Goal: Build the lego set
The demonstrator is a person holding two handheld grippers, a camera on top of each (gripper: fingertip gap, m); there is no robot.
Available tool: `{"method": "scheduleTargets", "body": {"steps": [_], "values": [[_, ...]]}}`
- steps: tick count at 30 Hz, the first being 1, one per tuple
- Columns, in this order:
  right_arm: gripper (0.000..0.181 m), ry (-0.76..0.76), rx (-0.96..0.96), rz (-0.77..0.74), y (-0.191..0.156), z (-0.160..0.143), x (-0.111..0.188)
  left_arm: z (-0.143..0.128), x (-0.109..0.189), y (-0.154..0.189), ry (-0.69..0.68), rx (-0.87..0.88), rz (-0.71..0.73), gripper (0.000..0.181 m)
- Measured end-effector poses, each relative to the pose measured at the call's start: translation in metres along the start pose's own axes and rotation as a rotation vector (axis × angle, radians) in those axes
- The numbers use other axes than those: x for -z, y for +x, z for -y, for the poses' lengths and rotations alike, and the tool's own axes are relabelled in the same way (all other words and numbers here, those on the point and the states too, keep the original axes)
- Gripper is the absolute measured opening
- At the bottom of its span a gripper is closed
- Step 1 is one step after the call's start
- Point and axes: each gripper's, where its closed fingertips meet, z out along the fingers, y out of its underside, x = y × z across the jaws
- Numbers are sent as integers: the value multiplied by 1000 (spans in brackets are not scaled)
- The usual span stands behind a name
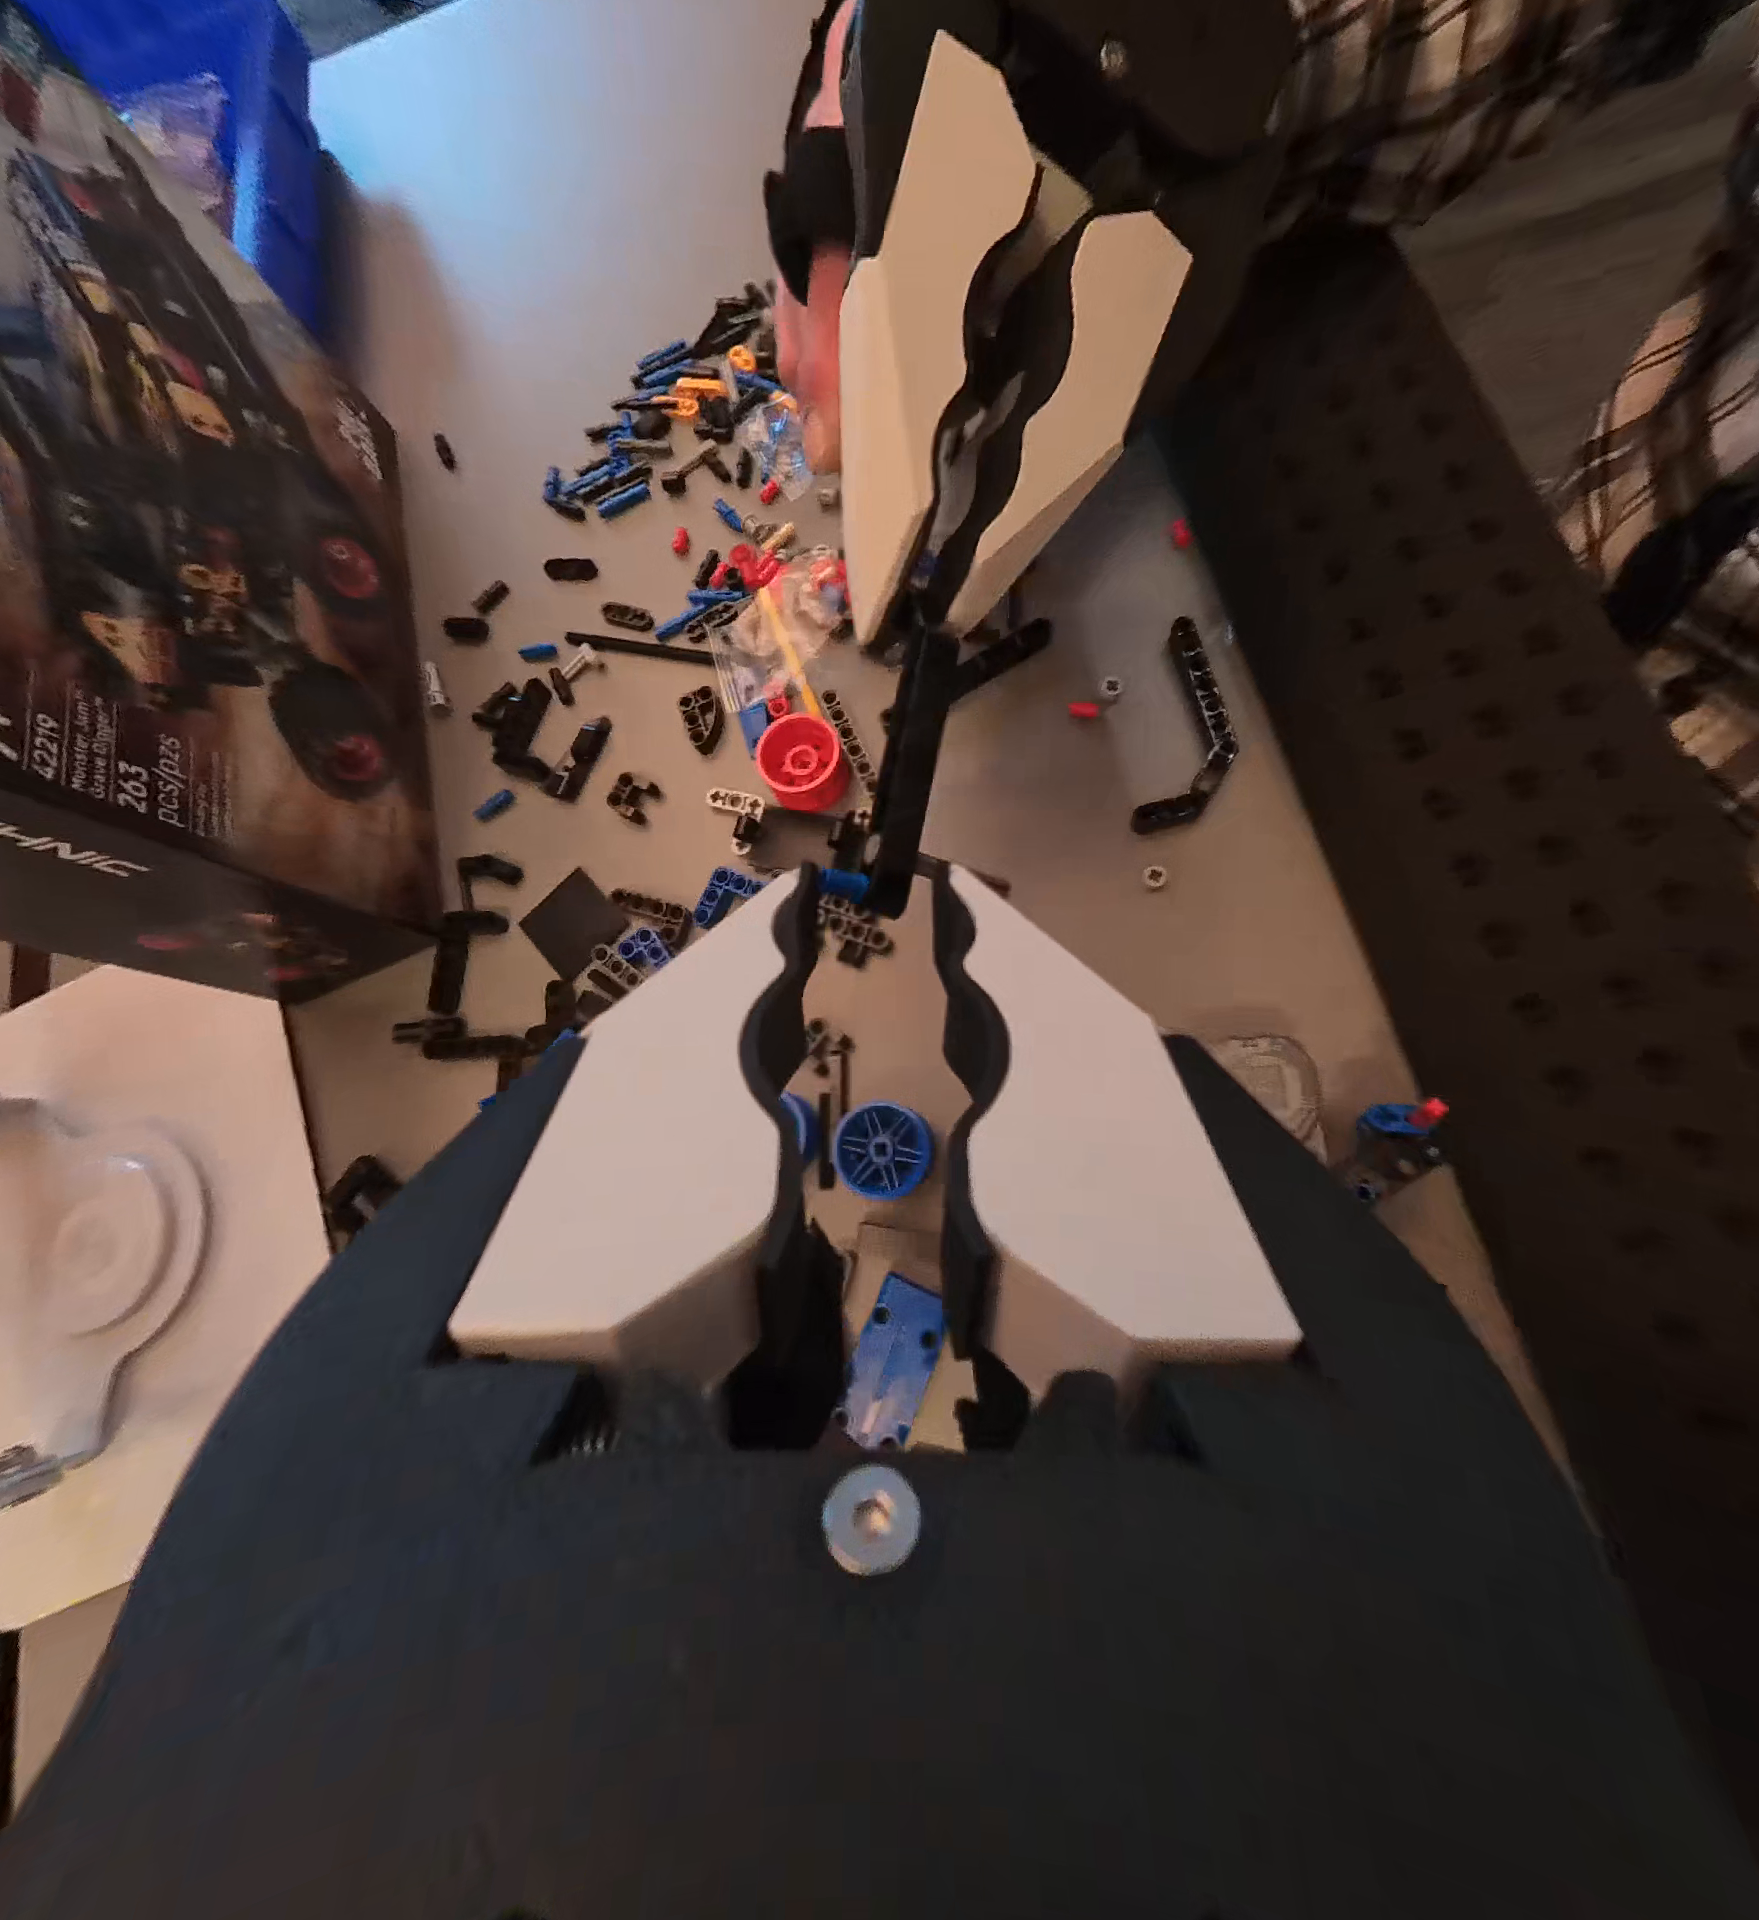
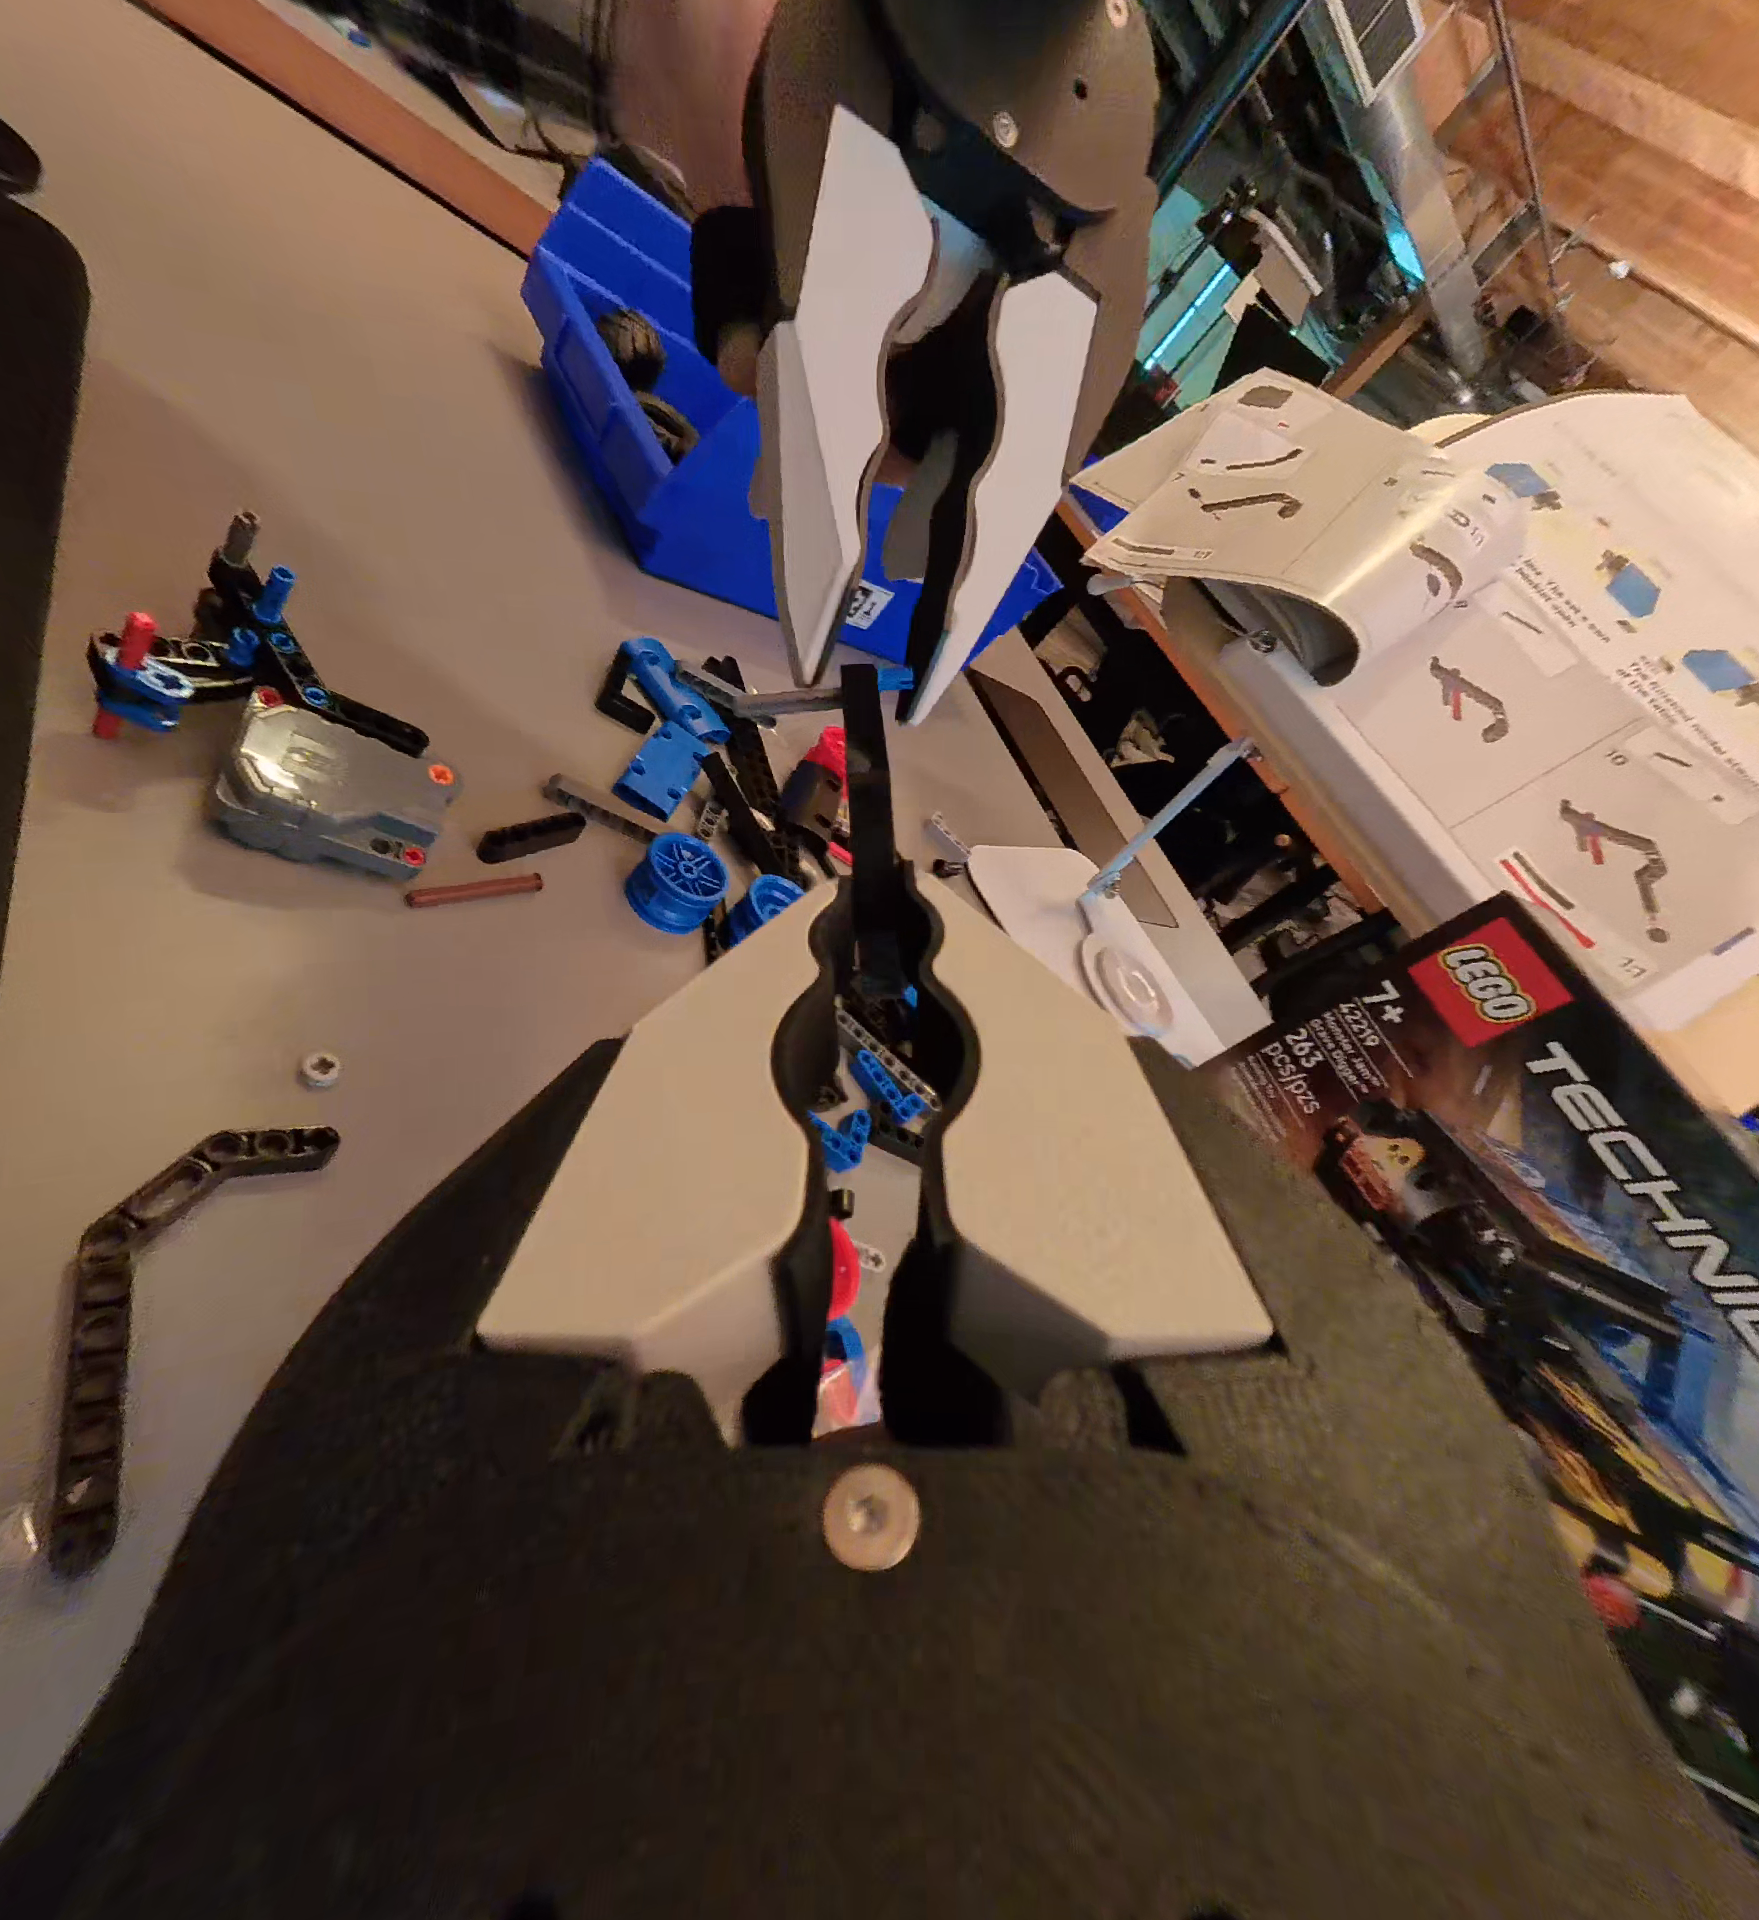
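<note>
while both grippers meet over the tabletop [image 1: 1301, 935], right gripper [image 2: 880, 914] is clamped on the black beam's [image 2: 870, 790] one end; left gripper [image 1: 870, 883] pinches the other end, slightly parted.

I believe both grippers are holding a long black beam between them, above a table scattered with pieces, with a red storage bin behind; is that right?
Nearly: the storage bin is blue, as the right wrist view shows. Both grippers do hold the long black beam over the scattered pieces.
</note>
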Motion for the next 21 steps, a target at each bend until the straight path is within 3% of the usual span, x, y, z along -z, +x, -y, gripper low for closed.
{"method": "scheduleTargets", "body": {"steps": [7, 16, 21], "values": [[6, 73, -82, 72, -1, 9, 6, 10, 7, 6, 119, 16, 111, 15], [6, 68, -25, 144, -11, 14, 5, 2, 8, 19, 100, -60, 212, 16], [6, 65, -12, 196, -11, 16, 4, 4, 10, 24, 122, -52, 230, 26]]}}
